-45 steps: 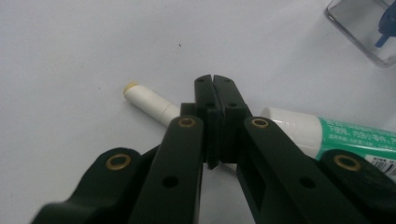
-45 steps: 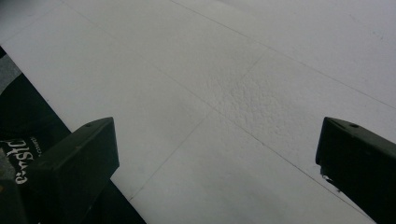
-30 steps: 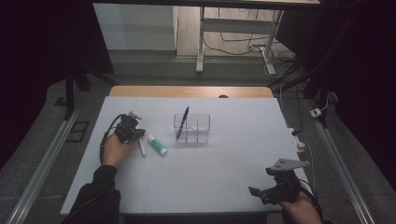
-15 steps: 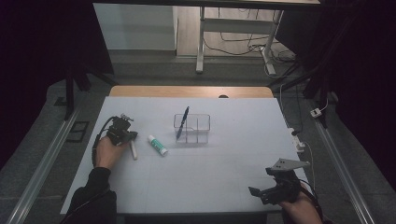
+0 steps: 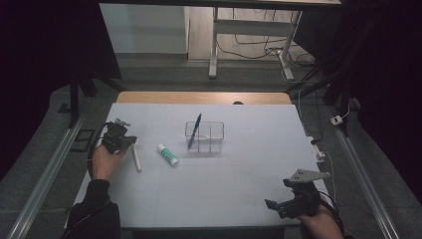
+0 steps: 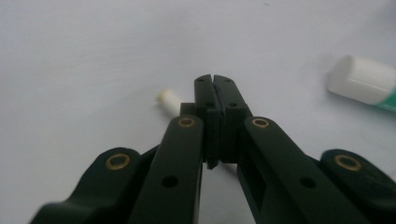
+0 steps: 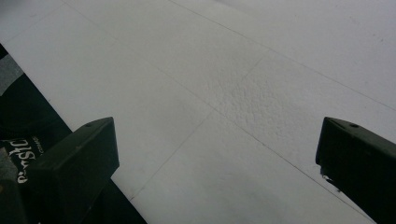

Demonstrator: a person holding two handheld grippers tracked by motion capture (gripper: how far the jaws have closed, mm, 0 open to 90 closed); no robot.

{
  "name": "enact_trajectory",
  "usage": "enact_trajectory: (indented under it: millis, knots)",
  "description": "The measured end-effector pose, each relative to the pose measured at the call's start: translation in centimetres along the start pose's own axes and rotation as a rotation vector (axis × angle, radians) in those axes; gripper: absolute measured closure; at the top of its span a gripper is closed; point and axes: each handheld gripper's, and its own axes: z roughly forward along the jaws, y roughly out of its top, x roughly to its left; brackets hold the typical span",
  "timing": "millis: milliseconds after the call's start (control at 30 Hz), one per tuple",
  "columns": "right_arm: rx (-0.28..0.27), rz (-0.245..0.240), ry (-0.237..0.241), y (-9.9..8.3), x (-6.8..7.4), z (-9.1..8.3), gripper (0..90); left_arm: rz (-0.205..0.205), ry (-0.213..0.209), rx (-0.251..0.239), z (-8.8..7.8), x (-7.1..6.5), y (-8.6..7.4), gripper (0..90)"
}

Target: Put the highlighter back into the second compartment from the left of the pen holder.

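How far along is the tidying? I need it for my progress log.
Done: the blue pen stands in the clear box. In hand: nothing; the left tongs are shut and empty beside the white stick. Left: that stick and the glue stick lie on the table, outside the box; the right tongs are open.

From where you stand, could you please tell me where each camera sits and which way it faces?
High view: above the person's side, looking forward and down on the white table; both forearms and hands show.
Left gripper view: on the left gripper, looking along its shut fingers at a white stick and a glue stick.
Right gripper view: on the right gripper, looking between its open fingers at bare tabletop.
High and left views share both sticks.
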Motion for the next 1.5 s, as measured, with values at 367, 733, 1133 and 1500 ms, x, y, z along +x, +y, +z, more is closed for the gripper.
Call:
enact_trajectory:
  millis: [367, 733, 1133, 1500]
  knots:
    - [0.003, 0.003, 0.0, 0.0, 0.0, 0.1, 0.0, -0.04, 0.052, -0.022, 1.7, 2.7, 1.4, 88.4]
    - [0.005, 0.001, 0.0, 0.0, 0.0, 0.0, 0.0, -0.078, 0.013, 0.033, 3.4, 2.9, 1.7, 88.4]
    - [0.003, -0.002, 0.003, 0.0, 0.0, 0.0, 0.0, -0.082, -0.018, 0.053, 2.8, 2.2, 0.9, 88.4]
    - [0.001, -0.002, 0.006, 0.0, 0.0, 0.0, 0.0, -0.142, 0.025, 0.04, 1.9, 3.4, 0.0, 88.4]
